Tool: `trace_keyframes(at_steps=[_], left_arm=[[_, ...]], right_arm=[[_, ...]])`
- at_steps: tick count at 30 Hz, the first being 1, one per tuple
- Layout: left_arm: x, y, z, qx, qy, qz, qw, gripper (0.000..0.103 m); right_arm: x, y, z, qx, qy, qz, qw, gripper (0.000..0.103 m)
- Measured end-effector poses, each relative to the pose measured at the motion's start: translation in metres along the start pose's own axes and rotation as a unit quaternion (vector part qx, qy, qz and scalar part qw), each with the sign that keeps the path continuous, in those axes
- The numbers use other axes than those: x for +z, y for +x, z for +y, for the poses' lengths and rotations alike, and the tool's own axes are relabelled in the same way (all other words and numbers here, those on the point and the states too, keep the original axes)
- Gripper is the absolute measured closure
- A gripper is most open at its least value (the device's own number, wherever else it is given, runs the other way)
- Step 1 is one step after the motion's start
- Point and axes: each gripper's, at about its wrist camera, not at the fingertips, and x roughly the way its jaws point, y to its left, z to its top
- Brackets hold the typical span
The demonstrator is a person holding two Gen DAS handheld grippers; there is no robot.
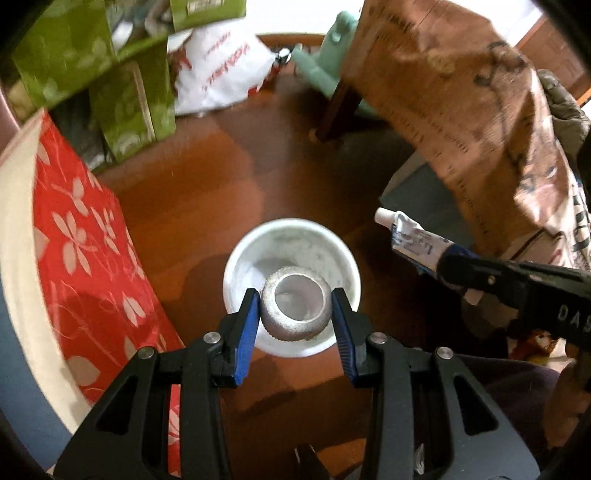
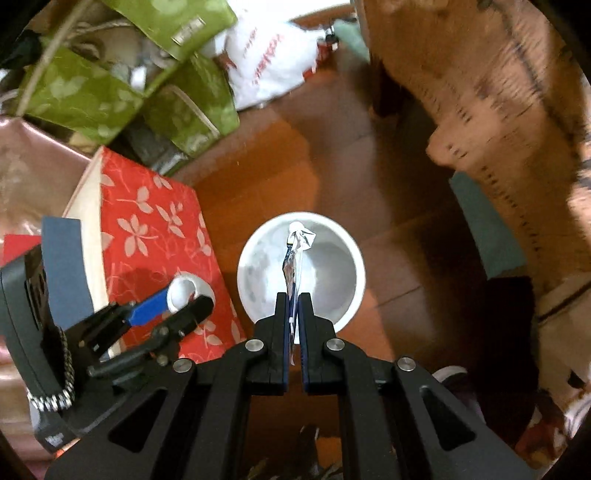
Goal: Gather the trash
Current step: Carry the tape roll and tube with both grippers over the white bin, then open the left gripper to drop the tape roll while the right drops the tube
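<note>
While over the bin (image 1: pixel 236 266), left tongs (image 1: pixel 295 314) clasp a ring (image 1: pixel 293 312).

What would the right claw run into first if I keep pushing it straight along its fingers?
Most likely the white bin: the right claw, shut on the squeezed tube, points into its open mouth. How far off it is, I cannot tell.

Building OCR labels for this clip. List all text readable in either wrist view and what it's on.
"DAS" - raised letters on the right gripper body, cut off at the frame edge.
Red print on the white plastic bag - blurred, unreadable.
Blue print on the squeezed tube - blurred, unreadable.
Dark print on the brown paper bag - blurred, unreadable.
Small label on the green floral bag - too small to read.
</note>
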Motion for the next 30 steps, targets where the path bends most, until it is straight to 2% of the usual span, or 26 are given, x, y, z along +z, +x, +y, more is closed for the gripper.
trace_keyframes(at_steps=[2,6,12,16,19,21,28,30], left_arm=[[-0.001,0.016,0.002,0.004,-0.001,0.018,0.9998,0.065],[-0.003,0.042,0.007,0.011,-0.004,0.045,0.9989,0.065],[-0.009,0.083,0.018,0.006,-0.027,0.092,0.9954,0.065],[-0.015,0.097,0.020,0.005,-0.030,0.107,0.9938,0.065],[-0.018,0.099,0.021,-0.003,-0.036,0.113,0.9929,0.065],[-0.017,0.099,0.023,-0.008,-0.039,0.113,0.9928,0.065],[-0.010,0.090,0.018,-0.022,-0.046,0.099,0.9938,0.065],[-0.007,0.087,0.014,-0.016,-0.042,0.097,0.9943,0.063]], right_arm=[[0.005,0.017,-0.003,0.012,0.005,0.030,0.999,0.099],[0.012,0.044,-0.005,-0.010,-0.003,0.062,0.998,0.099],[0.014,0.061,-0.004,-0.029,-0.037,0.077,0.996,0.098],[0.016,0.065,0.001,-0.015,-0.042,0.087,0.995,0.097],[0.018,0.063,-0.001,-0.035,-0.036,0.074,0.996,0.081],[0.020,0.060,-0.003,-0.031,-0.026,0.065,0.997,0.065],[0.021,0.050,-0.008,-0.040,-0.013,0.045,0.998,0.064],[0.020,0.047,-0.006,-0.045,-0.014,0.037,0.998,0.064]])
